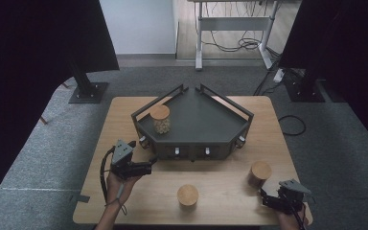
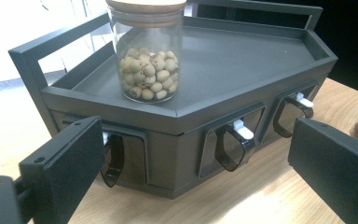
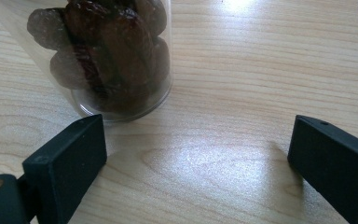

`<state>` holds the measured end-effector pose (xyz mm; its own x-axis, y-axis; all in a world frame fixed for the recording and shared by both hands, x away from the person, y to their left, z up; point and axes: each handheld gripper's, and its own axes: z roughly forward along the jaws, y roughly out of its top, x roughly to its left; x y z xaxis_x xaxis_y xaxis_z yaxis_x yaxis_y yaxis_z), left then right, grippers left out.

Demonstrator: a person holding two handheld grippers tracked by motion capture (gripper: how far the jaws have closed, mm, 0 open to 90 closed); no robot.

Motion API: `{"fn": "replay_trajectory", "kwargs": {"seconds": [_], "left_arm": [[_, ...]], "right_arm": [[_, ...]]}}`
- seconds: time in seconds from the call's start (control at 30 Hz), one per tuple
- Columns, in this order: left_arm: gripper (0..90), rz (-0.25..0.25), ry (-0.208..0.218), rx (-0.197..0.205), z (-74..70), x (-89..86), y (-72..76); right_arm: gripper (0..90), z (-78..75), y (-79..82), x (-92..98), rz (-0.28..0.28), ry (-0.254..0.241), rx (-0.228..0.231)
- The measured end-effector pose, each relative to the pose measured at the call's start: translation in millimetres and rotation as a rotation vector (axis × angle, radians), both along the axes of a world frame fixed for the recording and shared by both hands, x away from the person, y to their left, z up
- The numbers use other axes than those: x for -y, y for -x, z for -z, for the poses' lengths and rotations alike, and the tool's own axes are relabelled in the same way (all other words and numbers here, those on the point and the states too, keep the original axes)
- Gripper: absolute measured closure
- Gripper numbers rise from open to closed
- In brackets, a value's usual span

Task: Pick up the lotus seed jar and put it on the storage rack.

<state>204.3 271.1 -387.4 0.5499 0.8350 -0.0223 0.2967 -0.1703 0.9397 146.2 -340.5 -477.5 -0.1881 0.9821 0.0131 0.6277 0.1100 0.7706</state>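
One jar of pale seeds (image 1: 161, 119) already stands on the dark tray (image 1: 197, 120), two jars (image 1: 260, 173) wait on the surface in front of it, and both my left jaws (image 1: 135, 158) and right jaws (image 1: 273, 196) gape empty.

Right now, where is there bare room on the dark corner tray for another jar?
The dark metal corner tray is bare right of the wood-lidded glass jar of pale seeds, through to its right rail. Only the left corner is taken.
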Motion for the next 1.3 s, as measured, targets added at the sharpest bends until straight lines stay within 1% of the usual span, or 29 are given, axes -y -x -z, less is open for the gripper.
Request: {"fn": "replay_trajectory", "kwargs": {"seconds": [0.9,1.07,1.3], "left_arm": [[3.6,-0.021,0.026,-0.030,21.4,-17.1,13.2],[3.7,-0.028,0.021,-0.033,25.9,-19.2,15.4],[3.7,-0.040,0.020,-0.050,33.1,-22.1,17.2]], "right_arm": [[3.6,0.0,0.3,-0.2,0.000,0.000,0.000],[3.6,0.0,0.4,-0.2,0.000,0.000,0.000],[3.6,0.0,0.5,-0.2,0.000,0.000,0.000]]}}
